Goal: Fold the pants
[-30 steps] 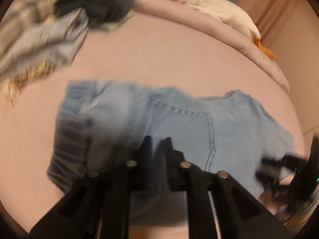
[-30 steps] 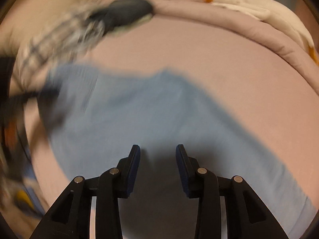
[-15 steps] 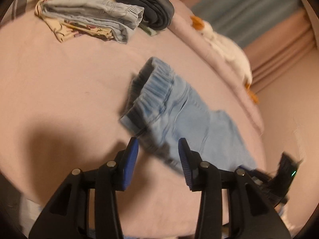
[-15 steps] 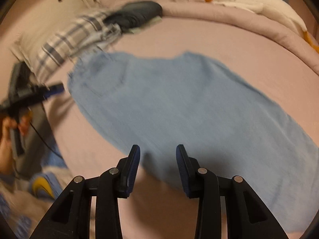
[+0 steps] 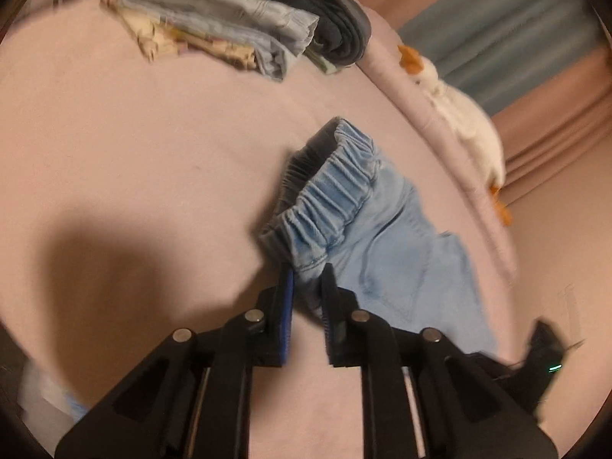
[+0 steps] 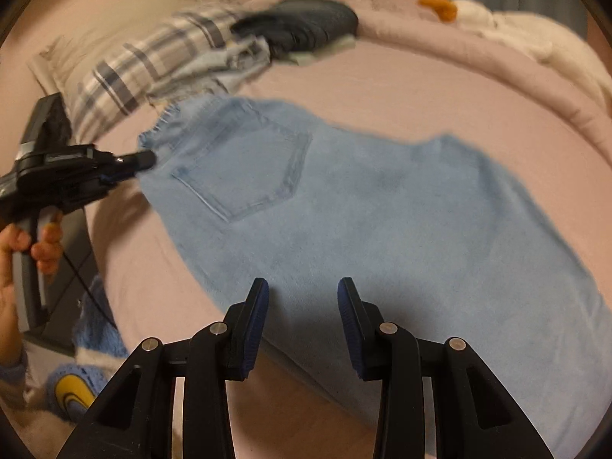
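Light blue denim pants (image 6: 363,206) lie flat on the pink bed, back pocket up, waistband to the left. In the left wrist view the elastic waistband (image 5: 329,199) stands bunched. My left gripper (image 5: 308,287) is shut on the waistband's near corner; it also shows in the right wrist view (image 6: 141,160) at the waistband edge. My right gripper (image 6: 302,302) is open and empty, hovering over the lower leg part of the pants.
A pile of folded clothes (image 5: 218,26) with a dark rolled garment (image 5: 329,19) lies at the bed's far side, by a plaid pillow (image 6: 145,65). A white plush goose (image 5: 459,114) lies along the pink blanket ridge. The bed edge drops at left (image 6: 95,252).
The left gripper has swung round to the waistband end and closed on its corner. The right gripper stayed open and drew back along the leg.
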Motion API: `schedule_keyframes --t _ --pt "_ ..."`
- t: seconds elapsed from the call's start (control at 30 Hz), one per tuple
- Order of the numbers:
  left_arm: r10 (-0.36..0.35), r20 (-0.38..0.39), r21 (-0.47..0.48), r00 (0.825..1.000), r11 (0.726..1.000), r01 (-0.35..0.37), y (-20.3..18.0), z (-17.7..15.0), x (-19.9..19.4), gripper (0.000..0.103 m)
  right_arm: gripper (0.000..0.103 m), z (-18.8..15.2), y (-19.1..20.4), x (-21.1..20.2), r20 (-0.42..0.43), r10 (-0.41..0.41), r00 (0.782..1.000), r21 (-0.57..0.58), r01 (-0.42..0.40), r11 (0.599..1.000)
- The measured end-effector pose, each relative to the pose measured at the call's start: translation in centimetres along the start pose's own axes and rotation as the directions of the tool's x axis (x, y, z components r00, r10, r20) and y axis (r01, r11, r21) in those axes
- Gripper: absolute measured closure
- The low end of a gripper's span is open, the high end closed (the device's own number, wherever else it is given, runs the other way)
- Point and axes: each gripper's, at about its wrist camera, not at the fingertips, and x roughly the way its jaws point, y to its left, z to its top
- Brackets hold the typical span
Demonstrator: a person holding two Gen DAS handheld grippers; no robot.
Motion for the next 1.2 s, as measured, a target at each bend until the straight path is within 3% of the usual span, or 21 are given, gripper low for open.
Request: schedule_keyframes --t 0.07,0.1,0.2,0.27,0.37,0.47,0.57,0.67,0.77,0.87,0.93,0.97,1.03,1.1,1.2 --pt "0.077 0.017 0.068 0.997 0.995 -0.078 -1.0 0.0 -0.6 0.071 0.065 -0.6 0.3 -0.1 0.009 -0.004 1.000 -0.017 0.004 1.000" --pt "0.101 0.033 0.094 0.994 0.990 -0.104 -1.5 0.1 -1.1 0.071 0.065 -0.8 0.3 -0.3 -0.006 0.014 1.000 -0.021 -0.015 1.000" --pt "0.118 0.109 0.189 0.987 0.972 -0.138 -3.6 0.2 -2.7 0.074 0.064 -1.6 0.0 -1.6 -0.017 0.046 0.999 -0.026 -0.047 0.999" --pt "0.079 0.136 0.254 0.988 0.961 -0.111 -5.2 -0.4 -3.4 0.067 0.064 -2.2 -1.0 -3.3 0.042 0.043 0.998 0.021 -0.044 0.999" --pt "-0.006 0.084 0.338 0.996 0.941 -0.023 -8.5 -1.3 -1.9 0.061 0.064 -3.2 -3.9 -5.1 0.143 0.013 0.990 0.158 -0.036 0.987" --pt "-0.045 -0.031 0.429 0.998 0.902 0.054 -11.7 -3.1 1.5 0.061 0.064 -4.8 -6.6 -4.3 0.079 -0.066 0.995 0.259 0.044 0.965" --pt "-0.009 -0.135 0.510 0.991 0.857 0.077 -14.0 -5.6 5.2 0.061 0.064 -6.4 -7.5 -5.0 0.101 -0.025 0.995 0.285 -0.005 0.959" --pt "0.095 -0.177 0.570 0.980 0.821 0.024 -14.4 -7.2 8.1 0.062 0.064 -7.1 -9.2 -6.9 0.174 0.026 0.984 0.348 -0.086 0.934" --pt "0.112 -0.168 0.603 0.979 0.798 0.011 -14.4 -7.4 7.9 0.061 0.064 -8.5 -12.8 -8.7 0.221 -0.036 0.975 0.457 -0.070 0.887" --pt "0.120 -0.185 0.591 0.975 0.806 0.013 -13.9 -6.9 7.8 0.061 0.064 -11.5 -17.2 -10.1 0.190 -0.149 0.970 0.573 0.013 0.820" --pt "0.132 -0.189 0.588 0.973 0.809 0.005 -14.0 -6.8 7.9 0.061 0.064 -14.6 -20.1 -11.6 0.221 -0.155 0.963 0.653 -0.028 0.757" --pt "0.142 -0.186 0.592 0.972 0.806 -0.005 -14.5 -7.2 7.9 0.061 0.066 -16.9 -21.9 -12.9 0.269 -0.153 0.951 0.697 -0.082 0.712" --pt "0.172 -0.177 0.609 0.969 0.793 -0.029 -15.3 -7.6 8.1 0.059 0.067 -19.8 -24.0 -14.9 0.315 -0.199 0.928 0.750 -0.115 0.651" --pt "0.189 -0.168 0.617 0.967 0.786 -0.046 -16.4 -7.7 8.3 0.058 0.066 -23.1 -26.5 -17.1 0.219 -0.370 0.903 0.834 0.024 0.551" --pt "0.150 -0.189 0.615 0.970 0.788 -0.002 -17.8 -8.1 8.1 0.058 0.069 -27.5 -29.0 -19.8 0.319 -0.384 0.867 0.898 -0.146 0.415"
